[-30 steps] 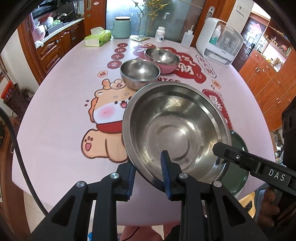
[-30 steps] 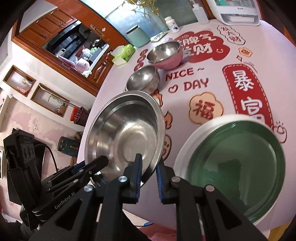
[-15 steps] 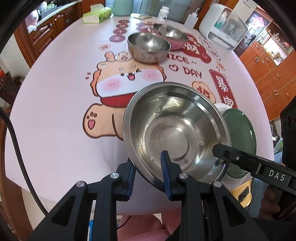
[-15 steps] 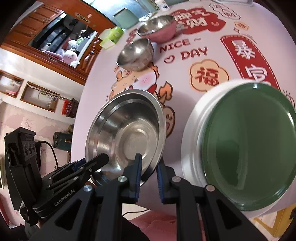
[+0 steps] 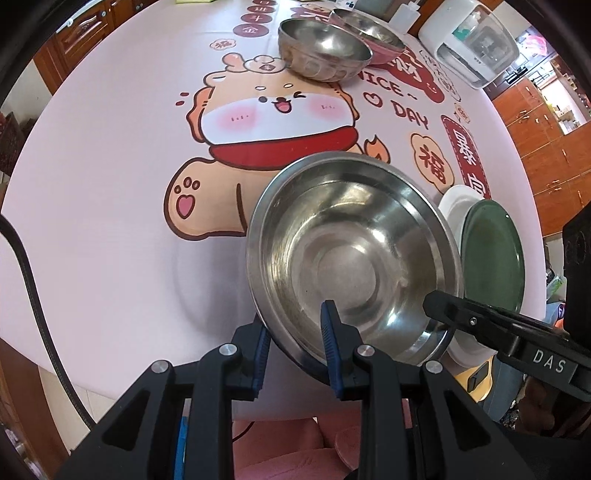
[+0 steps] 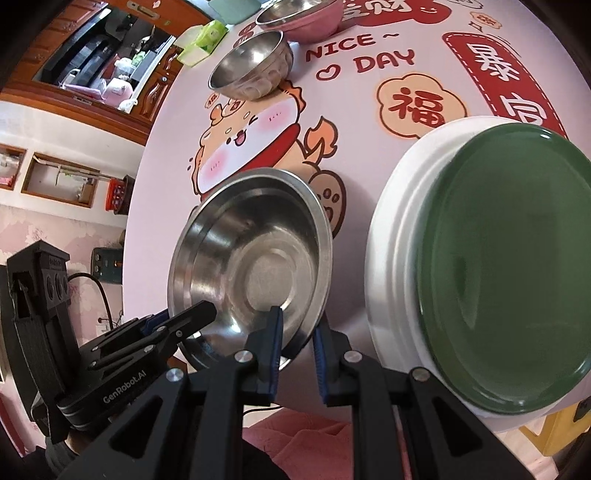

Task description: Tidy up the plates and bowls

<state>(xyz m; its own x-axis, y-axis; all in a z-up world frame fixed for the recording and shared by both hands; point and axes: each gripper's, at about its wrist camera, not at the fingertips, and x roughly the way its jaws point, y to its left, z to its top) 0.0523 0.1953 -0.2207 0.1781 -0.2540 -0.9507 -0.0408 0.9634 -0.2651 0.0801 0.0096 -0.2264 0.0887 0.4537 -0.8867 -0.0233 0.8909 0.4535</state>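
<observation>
A large steel bowl (image 5: 351,258) (image 6: 251,258) hangs tilted, low over the table's near edge, left of the plates. My left gripper (image 5: 293,321) is shut on its near rim, one pad inside and one outside. My right gripper (image 6: 297,321) is shut on the rim at the bowl's right side, and its finger (image 5: 443,302) shows in the left wrist view. A green plate (image 6: 509,266) (image 5: 495,254) lies on a white plate (image 6: 399,221). A small steel bowl (image 5: 325,51) (image 6: 251,70) and a pink bowl (image 5: 373,33) (image 6: 299,18) stand farther back.
The round table (image 5: 110,184) wears a pink cartoon-printed cloth. A white appliance (image 5: 472,40) stands at the back right, a green tissue box (image 6: 203,40) at the back left. A black cable (image 5: 33,295) hangs past the left edge. Pink fabric (image 5: 295,454) lies below the front edge.
Both grippers have sunk toward the table with the large bowl held between them and tipped further down. The bowl now sits lower, beside the plates; the far bowls have slid up in view.
</observation>
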